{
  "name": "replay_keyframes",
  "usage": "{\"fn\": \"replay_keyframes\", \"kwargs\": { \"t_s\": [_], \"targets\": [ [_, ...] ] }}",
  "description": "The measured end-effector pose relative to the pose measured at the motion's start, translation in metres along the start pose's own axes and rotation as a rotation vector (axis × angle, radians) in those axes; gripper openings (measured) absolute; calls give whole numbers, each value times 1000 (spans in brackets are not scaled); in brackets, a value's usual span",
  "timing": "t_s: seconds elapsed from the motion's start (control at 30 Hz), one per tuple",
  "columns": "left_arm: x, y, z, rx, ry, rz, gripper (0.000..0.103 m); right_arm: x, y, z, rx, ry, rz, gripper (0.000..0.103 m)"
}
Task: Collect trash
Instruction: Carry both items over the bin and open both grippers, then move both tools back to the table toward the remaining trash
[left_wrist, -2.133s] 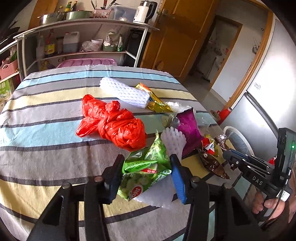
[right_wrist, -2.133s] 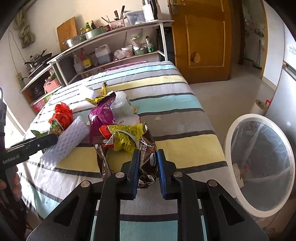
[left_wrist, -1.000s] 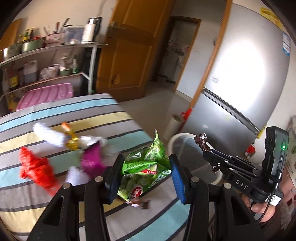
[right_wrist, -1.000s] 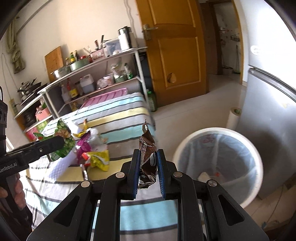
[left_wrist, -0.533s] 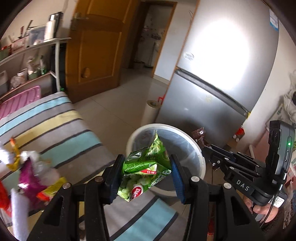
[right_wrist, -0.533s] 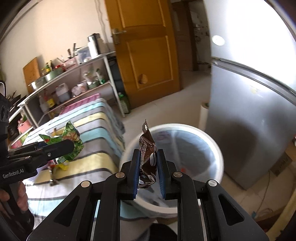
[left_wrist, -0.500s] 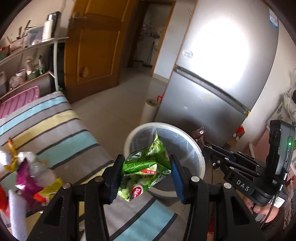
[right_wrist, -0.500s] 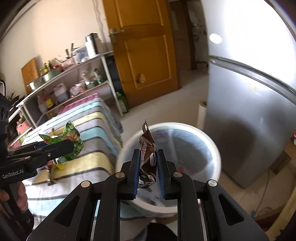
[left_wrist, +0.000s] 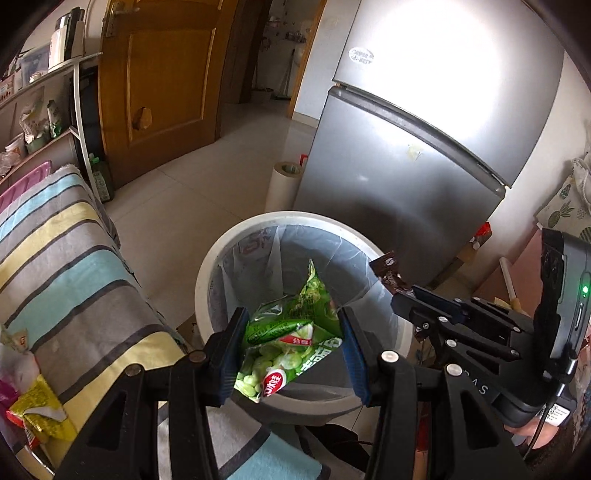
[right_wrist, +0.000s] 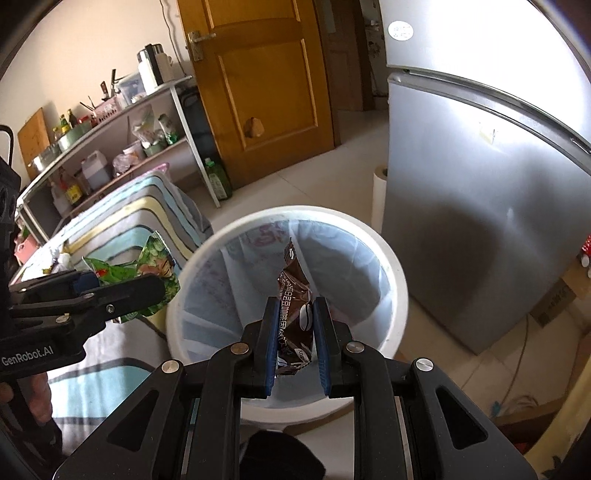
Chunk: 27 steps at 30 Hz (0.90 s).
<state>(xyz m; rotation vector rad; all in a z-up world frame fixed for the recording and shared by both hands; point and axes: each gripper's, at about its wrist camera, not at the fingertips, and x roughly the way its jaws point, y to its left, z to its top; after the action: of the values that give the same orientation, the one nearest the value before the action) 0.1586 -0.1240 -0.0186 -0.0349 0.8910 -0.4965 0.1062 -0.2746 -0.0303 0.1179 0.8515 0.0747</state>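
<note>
Wrappers held over the bin

Left hand-held gripper (left_wrist: 293, 350) is closed on a green snack bag (left_wrist: 291, 332), its pads pressing both sides, the bag hanging above the near rim of the white trash bin (left_wrist: 207, 273). Right hand-held gripper (right_wrist: 294, 339) stands nearly closed, pinching a brown wrapper (right_wrist: 293, 310) upright over the bin's mouth. A clear liner lines the bin; its bottom is hidden behind the bag and wrapper. More trash, a yellow packet (left_wrist: 40, 413) among it, lies on the striped desk (left_wrist: 66, 258), cut off at the picture's left edge. A silver fridge (left_wrist: 417, 155) stands just behind the bin. Only fingertips of the person's hands show.
</note>
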Motion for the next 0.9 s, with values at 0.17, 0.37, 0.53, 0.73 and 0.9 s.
{"fn": "replay_keyframes", "kwargs": {
  "t_s": [0.17,0.37,0.53,0.73,0.9],
  "targets": [
    [8,-2,0,2,11,1,53,8,-7,-3,-3,30,-16,20],
    [4,4,-1,-8,1,25,69,8,-9,-3,8,22,-23,49],
    [-3,9,-2,-24,-7,43,71,5,-4,-3,8,15,-25,51],
    [-18,15,-5,-30,-37,52,71,-4,2,-2,10,-6,-22,51],
    [-38,22,-7,-47,-77,60,71,-14,10,-3,10,-35,-10,51]
  ]
}}
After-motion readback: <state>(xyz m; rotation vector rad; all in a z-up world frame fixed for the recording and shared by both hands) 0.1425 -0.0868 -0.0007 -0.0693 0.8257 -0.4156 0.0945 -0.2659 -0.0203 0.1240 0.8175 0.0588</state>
